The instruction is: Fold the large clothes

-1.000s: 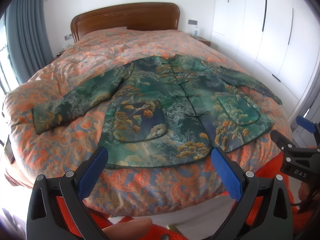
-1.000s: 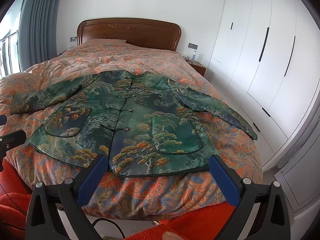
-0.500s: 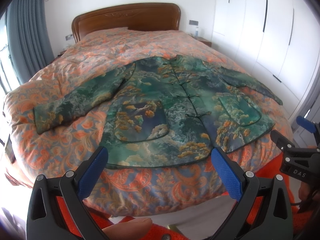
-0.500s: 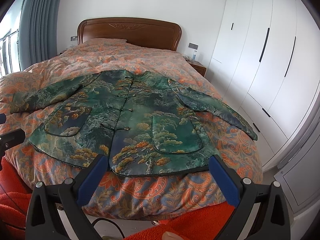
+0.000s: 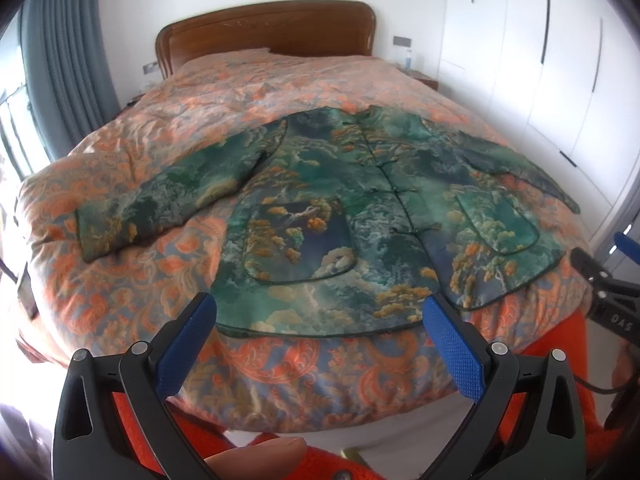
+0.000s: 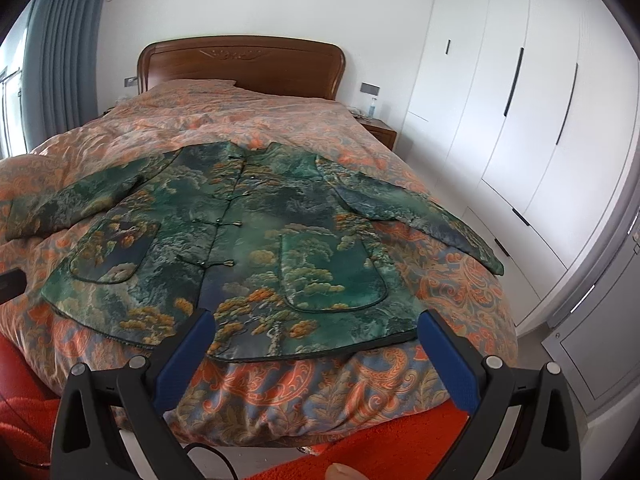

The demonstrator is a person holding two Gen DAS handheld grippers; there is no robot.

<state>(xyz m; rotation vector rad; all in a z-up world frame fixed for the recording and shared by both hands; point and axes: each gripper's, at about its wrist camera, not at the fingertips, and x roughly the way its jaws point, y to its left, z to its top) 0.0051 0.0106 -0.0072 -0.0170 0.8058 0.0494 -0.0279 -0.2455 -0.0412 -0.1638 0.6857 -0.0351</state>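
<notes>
Nearest us in the left wrist view, our left gripper [image 5: 318, 314] stands with its jaws spread wide and nothing between the blue pads [image 5: 184, 350]; they hang short of the bed's foot and touch no cloth. Only this view shows a fingertip [image 5: 260, 458] at the bottom edge and, at the right edge, part of our other tool, black with a blue tip. The right wrist view gives our right gripper [image 6: 316, 328] the same way: jaws fully apart, empty, held in front of the hem. At its left edge a dark corner of the left tool just shows.

Beyond the pads lies the orange paisley quilt [image 5: 132, 292], draped over the foot of the bed. On it, flat and face up, rests the green patterned jacket [image 5: 348, 216], buttoned down the front, hem toward us, both sleeves spread out to the sides. The left view shows the whole left sleeve to its cuff; the right view cuts that cuff off but follows the right sleeve [image 6: 416, 216] out to the bed's edge.

Farther back stand the wooden headboard [image 6: 240, 64] and, clearest from the right, the white wardrobe doors [image 6: 516, 100] and a bedside table [image 6: 380, 130].
</notes>
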